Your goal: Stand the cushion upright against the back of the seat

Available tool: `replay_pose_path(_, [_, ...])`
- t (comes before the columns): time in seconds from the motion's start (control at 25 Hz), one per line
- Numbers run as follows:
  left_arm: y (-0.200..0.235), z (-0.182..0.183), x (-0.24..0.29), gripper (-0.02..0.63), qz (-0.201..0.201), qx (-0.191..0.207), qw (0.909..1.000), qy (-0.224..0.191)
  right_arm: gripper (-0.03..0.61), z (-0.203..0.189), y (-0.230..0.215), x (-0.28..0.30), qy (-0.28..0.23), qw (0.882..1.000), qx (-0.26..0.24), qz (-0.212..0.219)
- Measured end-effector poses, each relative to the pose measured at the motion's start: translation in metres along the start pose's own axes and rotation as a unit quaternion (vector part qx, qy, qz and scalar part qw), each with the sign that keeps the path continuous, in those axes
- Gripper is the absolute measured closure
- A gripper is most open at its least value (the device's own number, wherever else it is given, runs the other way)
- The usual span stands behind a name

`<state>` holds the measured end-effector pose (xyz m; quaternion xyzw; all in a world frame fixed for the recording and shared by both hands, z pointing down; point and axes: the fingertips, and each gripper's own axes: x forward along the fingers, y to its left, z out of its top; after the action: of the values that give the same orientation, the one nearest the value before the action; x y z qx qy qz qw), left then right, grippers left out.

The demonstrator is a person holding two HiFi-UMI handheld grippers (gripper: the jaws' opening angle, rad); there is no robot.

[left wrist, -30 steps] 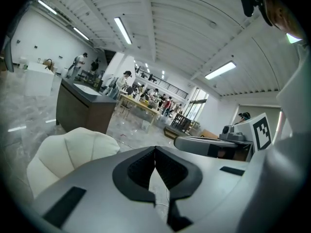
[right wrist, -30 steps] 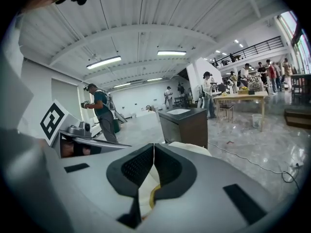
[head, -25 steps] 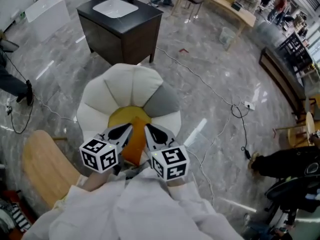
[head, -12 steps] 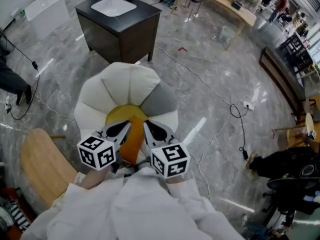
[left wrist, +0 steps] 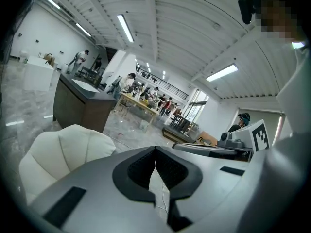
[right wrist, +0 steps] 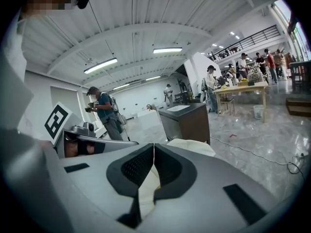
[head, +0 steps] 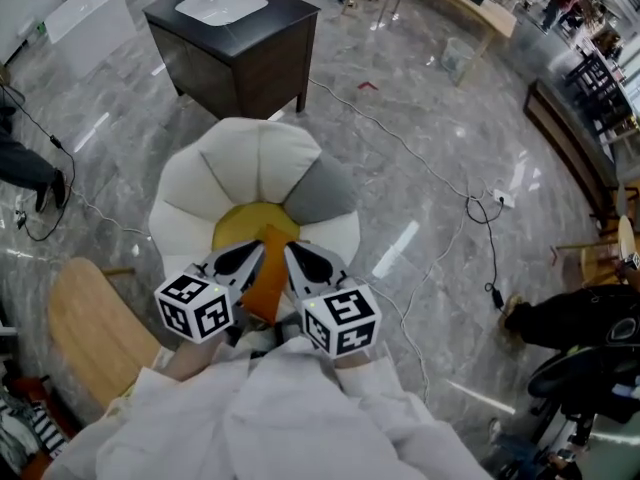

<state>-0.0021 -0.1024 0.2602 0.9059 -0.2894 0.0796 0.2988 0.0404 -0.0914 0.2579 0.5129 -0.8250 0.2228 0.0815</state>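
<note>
White shell-backed chair (head: 240, 163), yellow cushion (head: 255, 230) lying on its seat, left gripper (head: 245, 260) and right gripper (head: 305, 262) side by side over its near edge, both pinched closed on nothing

1. No words, brand names or numbers can be read anywhere.
2. The only sign-like marks are black-and-white square patterns, without letters, on the left cube (head: 198, 308) and right cube (head: 342, 320), both just this side of the white chair (head: 250, 163).
</note>
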Motion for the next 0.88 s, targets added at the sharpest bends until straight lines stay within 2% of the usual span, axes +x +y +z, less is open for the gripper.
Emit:
replay_pose_path(0.16, [0.006, 0.0, 0.009, 0.606, 0.004, 0.005, 0.9999, 0.011, 0.565, -0.002, -0.011, 0.004, 0.003, 1.0, 0.008, -0.009])
replay_pose_path(0.56, [0.041, -0.017, 0.03, 0.606, 0.009, -0.01, 0.9988, 0.047, 0.565, -0.023, -0.038, 0.027, 0.025, 0.999, 0.038, -0.021])
replay_pose_path(0.88, [0.067, -0.033, 0.043, 0.606, 0.004, -0.045, 0.997, 0.063, 0.565, -0.044, -0.054, 0.055, 0.05, 0.997, 0.06, -0.029])
